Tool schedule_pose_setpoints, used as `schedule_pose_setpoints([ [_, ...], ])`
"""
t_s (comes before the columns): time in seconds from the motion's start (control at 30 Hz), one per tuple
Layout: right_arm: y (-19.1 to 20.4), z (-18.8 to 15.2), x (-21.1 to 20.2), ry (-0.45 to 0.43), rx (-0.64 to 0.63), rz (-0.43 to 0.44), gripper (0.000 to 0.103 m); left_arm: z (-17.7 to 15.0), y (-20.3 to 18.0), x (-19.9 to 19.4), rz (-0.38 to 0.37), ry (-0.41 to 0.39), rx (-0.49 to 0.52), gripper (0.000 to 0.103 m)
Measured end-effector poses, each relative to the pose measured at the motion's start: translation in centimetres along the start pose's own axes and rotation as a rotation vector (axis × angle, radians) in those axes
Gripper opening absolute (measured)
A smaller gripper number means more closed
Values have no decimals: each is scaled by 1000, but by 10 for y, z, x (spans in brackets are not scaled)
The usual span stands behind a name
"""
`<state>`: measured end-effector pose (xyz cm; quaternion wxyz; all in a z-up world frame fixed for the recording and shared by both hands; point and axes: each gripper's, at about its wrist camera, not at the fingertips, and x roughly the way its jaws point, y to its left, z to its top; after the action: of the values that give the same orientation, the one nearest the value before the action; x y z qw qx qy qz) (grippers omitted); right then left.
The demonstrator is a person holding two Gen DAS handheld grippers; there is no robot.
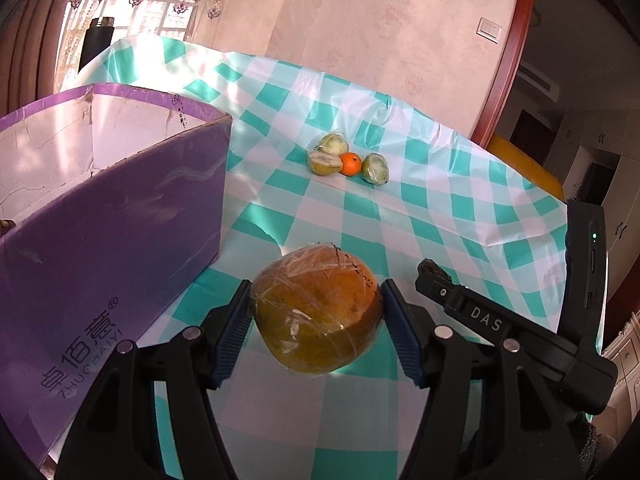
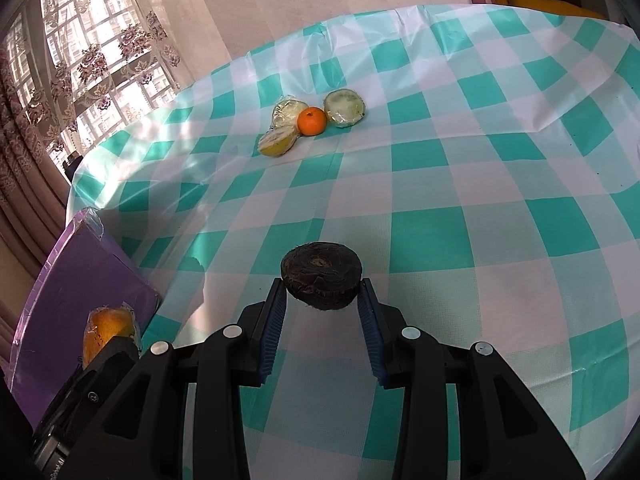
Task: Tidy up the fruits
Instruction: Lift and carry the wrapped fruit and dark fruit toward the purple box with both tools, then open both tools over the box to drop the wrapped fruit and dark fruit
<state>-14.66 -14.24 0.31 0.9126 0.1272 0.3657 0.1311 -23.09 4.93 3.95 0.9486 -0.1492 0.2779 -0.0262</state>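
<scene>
**Two fruits aloft, box rim close at left**

Left wrist view: left gripper clamped on a film-wrapped orange fruit, low centre of frame, above the checked tablecloth. Purple box open at left. Likely risk: slick film sliding on the pads, or a knock against the box wall.

Right wrist view: right gripper closed on a dark round fruit, lower centre. Small tangerine and three wrapped halves left at upper centre. Shallow fingertip hold; might have tipped out.
</scene>
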Motion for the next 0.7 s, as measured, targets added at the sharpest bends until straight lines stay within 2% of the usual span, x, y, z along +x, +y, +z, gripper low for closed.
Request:
schedule_pose_setpoints([
  [0.33,43,-10,-11,-26,-98,67,37,32,4,-70,54,-188,41,64],
  [0.7,95,-17,-28,-59,-246,135,37,54,50,-119,187,-236,-61,64],
])
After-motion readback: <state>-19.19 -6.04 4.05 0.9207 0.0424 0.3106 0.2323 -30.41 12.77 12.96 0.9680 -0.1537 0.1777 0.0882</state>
